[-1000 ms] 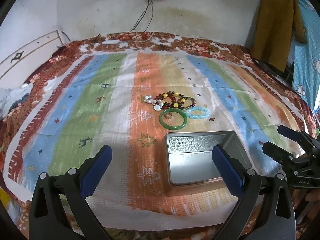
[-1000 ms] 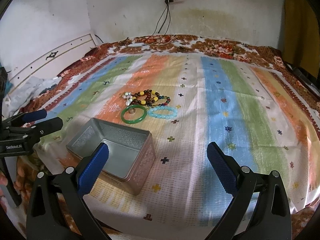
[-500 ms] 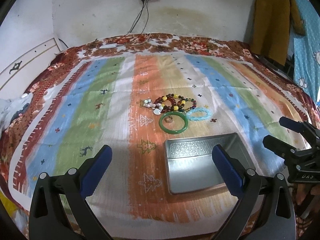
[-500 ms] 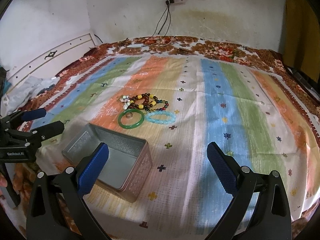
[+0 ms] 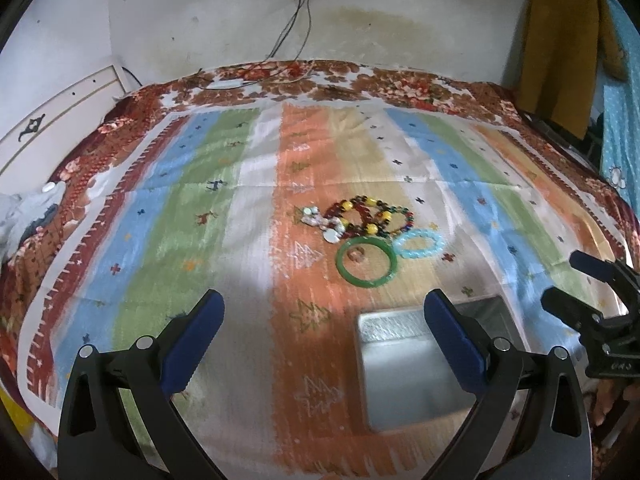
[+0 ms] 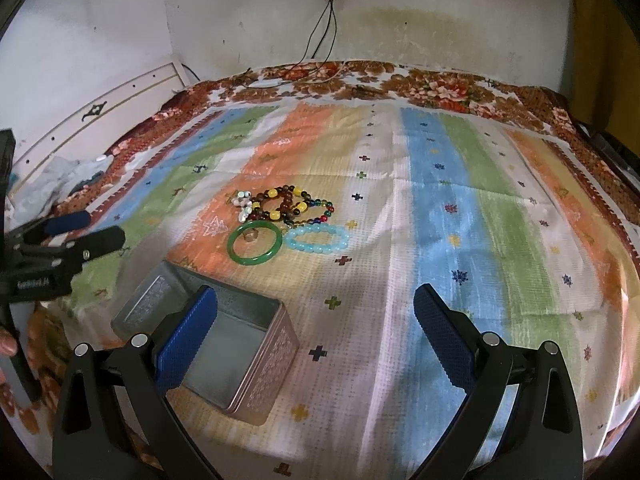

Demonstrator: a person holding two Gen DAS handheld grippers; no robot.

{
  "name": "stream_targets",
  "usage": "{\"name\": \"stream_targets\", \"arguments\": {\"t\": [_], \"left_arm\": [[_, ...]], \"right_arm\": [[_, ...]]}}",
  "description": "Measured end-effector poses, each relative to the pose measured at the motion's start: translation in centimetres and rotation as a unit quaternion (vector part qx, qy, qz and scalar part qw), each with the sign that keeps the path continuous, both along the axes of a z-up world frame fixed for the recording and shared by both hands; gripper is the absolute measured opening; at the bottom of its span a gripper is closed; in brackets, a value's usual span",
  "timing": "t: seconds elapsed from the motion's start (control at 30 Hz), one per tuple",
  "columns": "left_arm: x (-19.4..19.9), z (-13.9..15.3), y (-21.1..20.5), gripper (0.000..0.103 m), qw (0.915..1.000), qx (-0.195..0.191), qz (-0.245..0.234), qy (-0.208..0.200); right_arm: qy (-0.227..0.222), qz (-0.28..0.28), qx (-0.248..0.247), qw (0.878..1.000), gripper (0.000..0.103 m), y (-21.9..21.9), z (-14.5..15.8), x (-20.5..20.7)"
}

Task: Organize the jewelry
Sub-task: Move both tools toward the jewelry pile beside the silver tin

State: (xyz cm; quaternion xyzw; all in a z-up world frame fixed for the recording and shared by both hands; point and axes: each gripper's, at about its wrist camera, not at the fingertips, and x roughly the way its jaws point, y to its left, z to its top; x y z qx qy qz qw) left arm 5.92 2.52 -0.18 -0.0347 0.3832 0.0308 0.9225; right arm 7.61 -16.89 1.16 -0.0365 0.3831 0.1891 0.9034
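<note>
Fingers: both our grippers stand wide apart and hold nothing; left gripper (image 5: 322,320), right gripper (image 6: 316,318).
Jewelry: all of it lies in one small heap on the orange stripe of the cloth (image 6: 420,280), beyond the tin, not in it.
Green bangle (image 6: 255,243): it lies nearest to the tin, with a small ring (image 6: 251,236) inside its circle.
Blue bracelet (image 6: 317,238): just beside the bangle, on its right.
Bead strings (image 6: 294,204): dark and yellow beads, tangled together behind the bangle; pale beads (image 6: 243,202) at their left end.
Tin (image 6: 256,364): open, and we see nothing in it; it stands near us, between the two grippers.
Change: compared with a second ago, both views have come closer and lower to the bed; in the left view the tin has slid to the right and the heap sits more central.
Meaning: we judge that we are still approaching and no piece is sorted yet; the bangle looks the easiest first pick.
Care: the tangled strings may lift together.
</note>
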Motion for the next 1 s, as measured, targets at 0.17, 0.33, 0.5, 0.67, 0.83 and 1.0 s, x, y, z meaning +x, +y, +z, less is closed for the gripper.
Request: {"name": "stream_targets", "arguments": {"t": [0.17,0.33,0.5,0.67,0.83,1.0], "left_arm": [[2.0,-0.2,0.7,0.097,0.9998,-0.002,0.008,0.017],[3.4,-0.6,2.1,0.097,0.999,-0.027,0.019,0.03],[4.6,-0.9,2.9,0.097,0.9977,-0.049,0.026,0.039],[5.7,-1.1,3.2,0.097,0.9971,-0.055,0.032,0.041],[7.1,-1.6,3.7,0.097,0.9955,-0.069,0.035,0.054],[8.7,-2.1,4.1,0.097,0.9937,-0.081,0.036,0.069]], "right_arm": [[-0.004,0.004,-0.011,1.0,0.1,0.4,0.1,1.2],[0.008,0.006,-0.015,1.0,0.1,0.5,-0.2,2.5],[0.026,0.008,-0.011,1.0,0.1,0.7,-0.5,3.8],[0.031,0.011,-0.015,0.999,0.1,1.2,-0.6,4.7],[0.047,0.014,-0.02,0.999,0.1,1.4,-1.2,6.2],[0.071,0.02,-0.032,0.997,0.1,1.7,-2.1,7.5]]}}
